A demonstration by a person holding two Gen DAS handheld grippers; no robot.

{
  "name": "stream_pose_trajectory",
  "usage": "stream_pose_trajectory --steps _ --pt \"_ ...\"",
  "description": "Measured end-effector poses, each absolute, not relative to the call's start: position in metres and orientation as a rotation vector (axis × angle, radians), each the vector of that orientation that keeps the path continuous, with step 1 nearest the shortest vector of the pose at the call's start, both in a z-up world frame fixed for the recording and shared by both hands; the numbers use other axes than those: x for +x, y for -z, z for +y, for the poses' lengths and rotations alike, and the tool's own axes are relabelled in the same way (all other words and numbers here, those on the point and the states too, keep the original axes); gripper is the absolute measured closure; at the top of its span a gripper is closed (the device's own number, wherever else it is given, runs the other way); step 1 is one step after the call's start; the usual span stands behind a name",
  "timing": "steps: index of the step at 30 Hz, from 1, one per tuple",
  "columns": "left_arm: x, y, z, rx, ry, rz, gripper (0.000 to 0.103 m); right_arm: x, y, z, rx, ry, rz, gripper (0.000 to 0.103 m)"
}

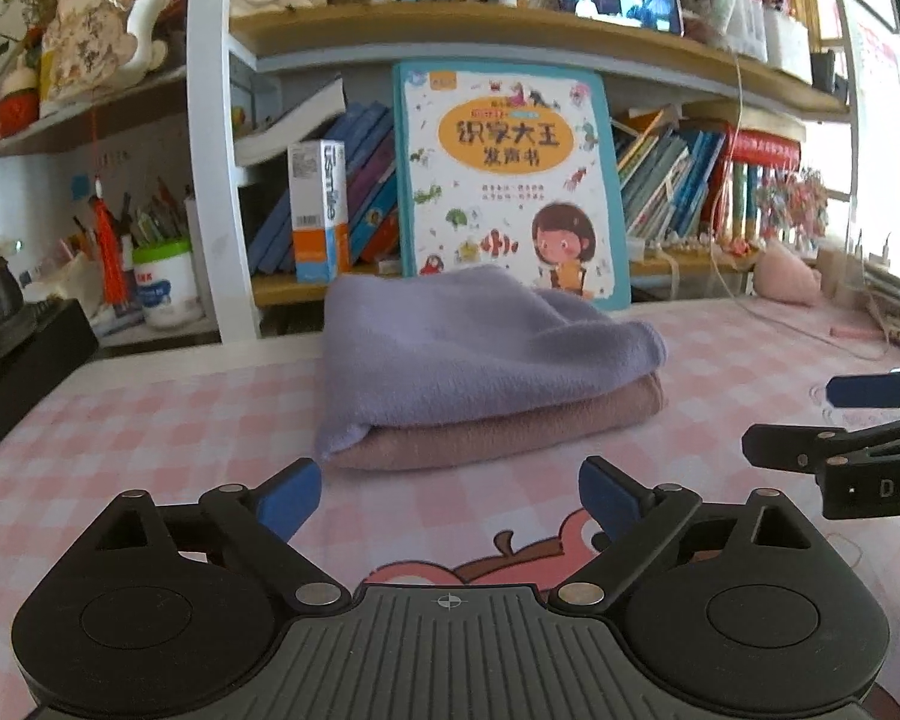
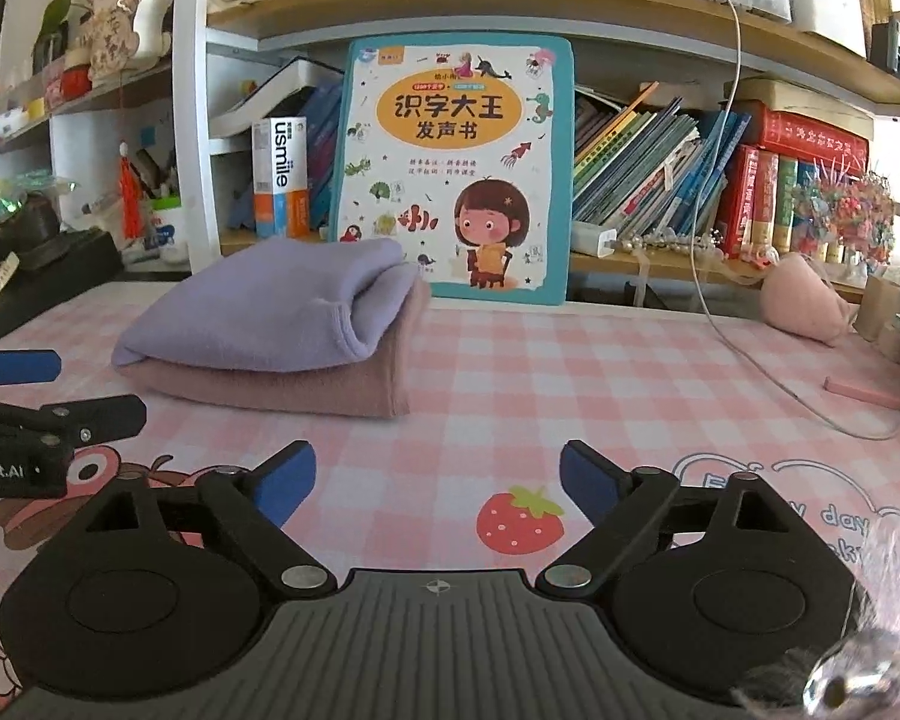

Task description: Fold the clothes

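While our left gripper point(image 1: 450, 495) and right gripper point(image 2: 437, 483) hold their jaws wide and empty, the purple cloth point(image 1: 468, 342) lies folded on the pink cloth point(image 1: 510, 426) on the bench point(image 2: 570, 384).

A: The purple cloth point(image 1: 480, 348) covers most of the pink cloth point(image 1: 498, 426) beneath. The picture book point(image 1: 507, 180) loses its bottom edge behind them.

B: Right view: the left gripper point(image 2: 48, 390) is cut off at the frame's edge.
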State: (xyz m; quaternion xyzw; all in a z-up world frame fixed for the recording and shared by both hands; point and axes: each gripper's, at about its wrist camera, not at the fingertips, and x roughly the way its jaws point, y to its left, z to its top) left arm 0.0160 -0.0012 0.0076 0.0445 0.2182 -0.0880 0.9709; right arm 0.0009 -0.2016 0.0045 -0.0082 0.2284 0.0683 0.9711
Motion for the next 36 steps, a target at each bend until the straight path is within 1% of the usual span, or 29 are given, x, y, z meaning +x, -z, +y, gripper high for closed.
stream_pose_trajectory --steps 6,10,23,36 --pt "0.020 -0.006 0.008 0.033 0.158 0.469 0.008 0.002 -0.004 -0.199 -0.029 -0.140 0.471 0.004" --pt "0.025 -0.004 0.013 0.005 0.167 0.496 0.006 0.003 -0.004 -0.198 -0.042 -0.137 0.478 0.003" --pt "0.026 -0.002 0.012 0.006 0.160 0.510 0.000 0.007 -0.001 -0.197 -0.045 -0.141 0.502 0.002" --pt "0.026 -0.002 0.010 0.017 0.159 0.508 0.000 0.007 -0.001 -0.197 -0.050 -0.143 0.505 0.002"
